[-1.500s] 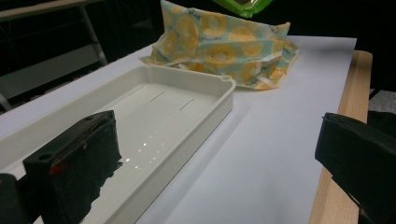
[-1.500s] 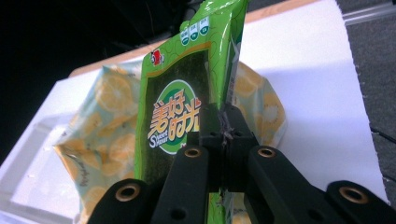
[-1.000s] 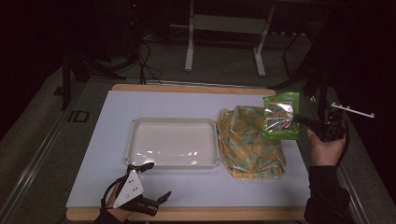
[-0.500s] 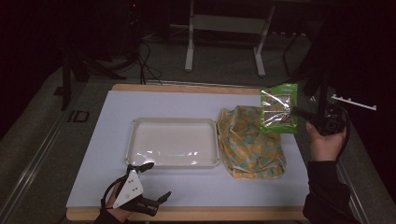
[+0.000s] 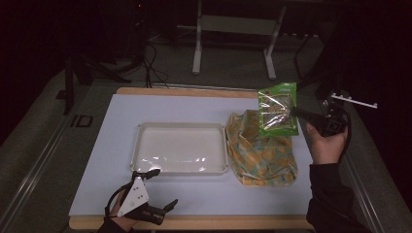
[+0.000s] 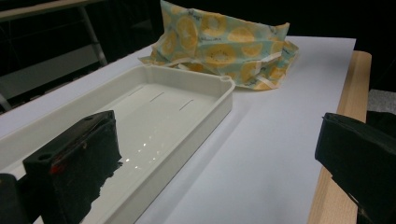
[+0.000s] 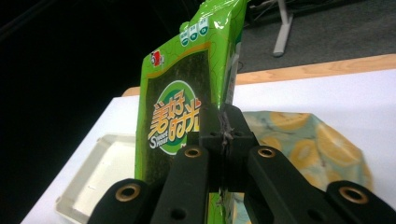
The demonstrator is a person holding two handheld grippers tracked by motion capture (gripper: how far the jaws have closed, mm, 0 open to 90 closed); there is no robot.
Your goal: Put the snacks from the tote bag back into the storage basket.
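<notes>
Clamping green snack packet (image 5: pixel 278 109), right gripper (image 5: pixel 293 112) above patterned bag (image 5: pixel 260 150), left gripper (image 5: pixel 163 193) open beside tray (image 5: pixel 180 148).

My right tongs (image 7: pixel 224 135) clamped on green snack packet (image 7: pixel 184 112), held upright above surface (image 7: pixel 327 93); patterned bag (image 7: pixel 303 144) and white tray (image 7: pixel 100 175) behind.

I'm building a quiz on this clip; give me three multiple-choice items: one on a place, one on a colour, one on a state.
1. Where is the patterned cloth bag?
A. inside the tray
B. on the table beside the white tray
C. on the floor
2. What colour is the snack packet?
A. green
B. red
C. blue
3. What are the left tongs doing?
A. gripping the tray
B. gripping the bag
C. open, holding nothing

Answers: 1 B, the bag lies against the tray's side. 2 A, its wrapper is green. 3 C, the jaws stand apart over bare table, while the right tongs pinch the packet.
</notes>
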